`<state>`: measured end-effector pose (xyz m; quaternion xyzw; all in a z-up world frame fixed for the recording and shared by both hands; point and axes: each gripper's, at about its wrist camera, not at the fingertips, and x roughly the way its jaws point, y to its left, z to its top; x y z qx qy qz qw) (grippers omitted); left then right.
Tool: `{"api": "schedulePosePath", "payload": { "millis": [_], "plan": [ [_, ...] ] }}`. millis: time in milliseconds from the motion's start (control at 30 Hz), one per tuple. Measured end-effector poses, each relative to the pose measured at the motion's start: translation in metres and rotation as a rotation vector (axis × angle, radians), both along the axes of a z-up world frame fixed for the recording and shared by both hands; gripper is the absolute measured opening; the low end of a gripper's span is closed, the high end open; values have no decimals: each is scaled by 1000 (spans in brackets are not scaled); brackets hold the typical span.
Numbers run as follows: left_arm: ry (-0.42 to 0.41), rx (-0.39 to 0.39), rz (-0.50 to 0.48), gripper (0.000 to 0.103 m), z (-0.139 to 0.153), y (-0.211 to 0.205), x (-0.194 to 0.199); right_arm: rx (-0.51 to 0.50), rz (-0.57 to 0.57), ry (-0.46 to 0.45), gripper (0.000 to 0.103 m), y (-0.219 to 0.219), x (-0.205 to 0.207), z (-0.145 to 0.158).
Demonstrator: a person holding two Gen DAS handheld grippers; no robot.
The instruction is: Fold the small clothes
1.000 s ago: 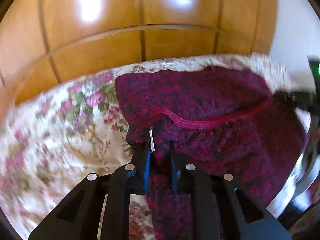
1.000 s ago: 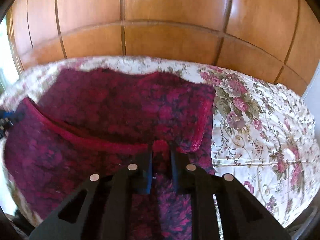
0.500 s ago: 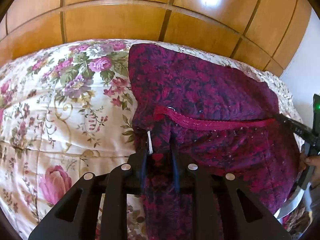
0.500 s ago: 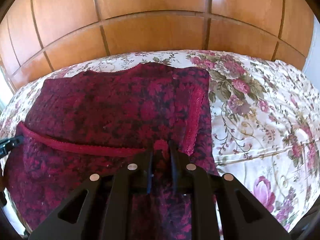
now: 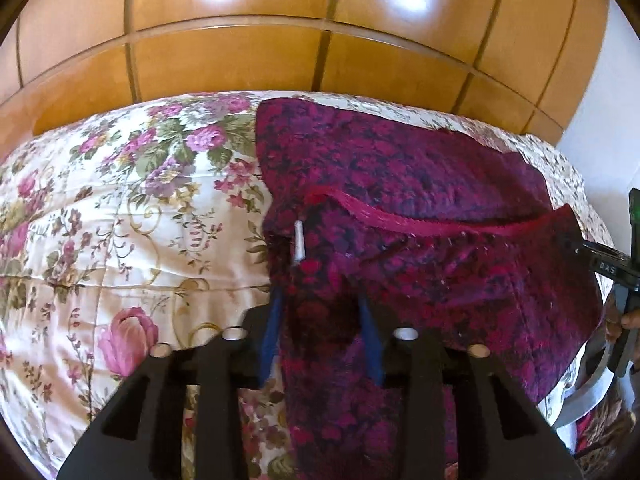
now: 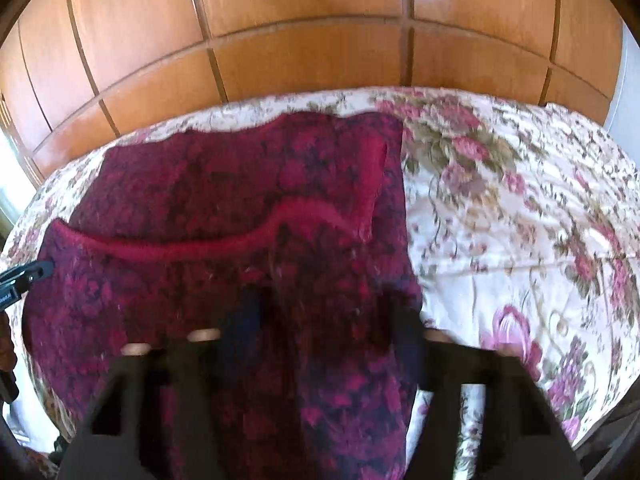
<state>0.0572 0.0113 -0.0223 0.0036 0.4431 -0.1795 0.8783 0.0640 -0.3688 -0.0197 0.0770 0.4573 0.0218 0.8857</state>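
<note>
A dark red and purple patterned garment (image 5: pixel 408 184) with a red hem band (image 5: pixel 400 224) lies on a floral bedspread (image 5: pixel 120 216), its near part folded up over the far part. My left gripper (image 5: pixel 320 300) stands open, its blue-padded fingers (image 5: pixel 272 328) apart around the garment's near left corner; a small white tag (image 5: pixel 298 242) sticks up there. My right gripper (image 6: pixel 332 312) is open too, fingers spread and blurred over the near right corner of the garment (image 6: pixel 248 184). Each gripper's tip shows at the edge of the other's view.
A wooden panelled headboard or wall (image 5: pixel 280 40) rises behind the bed. The floral bedspread (image 6: pixel 520 220) stretches bare to the right of the garment and to its left. A white wall (image 5: pixel 612 100) is at far right.
Both grippers have opened: their fingers were pinched on the garment's folded edge and now stand apart. The folded edge now rests on the garment. The right view is motion-blurred.
</note>
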Motion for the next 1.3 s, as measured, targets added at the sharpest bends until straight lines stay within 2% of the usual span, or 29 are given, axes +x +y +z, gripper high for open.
{"api": "schedulePosePath", "payload": {
  "millis": [67,133,233,367,533,633,700,800,867,933,1067,1200,1300],
  "plan": [
    [-27,34,0,27,2,-5,-3,4,-1,-8,27,1,-5,1],
    [-40,45,7,17,4,-6,-5,-6,9,-13,22,5,-8,4],
    [-82,58,6,13,13,-8,-13,-23,31,-16,16,10,-12,11],
    [-137,32,6,12,36,-2,-27,21,57,-59,15,8,-19,39],
    [-219,-48,-3,12,76,9,-32,86,88,-169,15,1,-22,88],
    [-247,-93,8,12,94,12,-5,125,76,-220,15,-7,-2,105],
    [-268,-87,16,12,98,8,15,143,60,-237,15,-13,20,107],
    [-269,-61,37,12,95,-4,64,122,26,-240,15,-18,67,99],
    [-265,-15,60,12,88,-13,97,101,-2,-221,15,-20,103,88],
    [-230,9,88,12,75,-23,132,82,-31,-184,15,-23,139,72],
    [-151,67,136,12,40,-38,183,-7,-65,-122,15,-22,183,39],
    [-55,166,145,12,-8,-48,211,-63,-90,-14,15,-23,206,-10],
    [-56,204,137,14,-18,-52,211,-35,-104,39,17,-31,212,-32]
  ]
}}
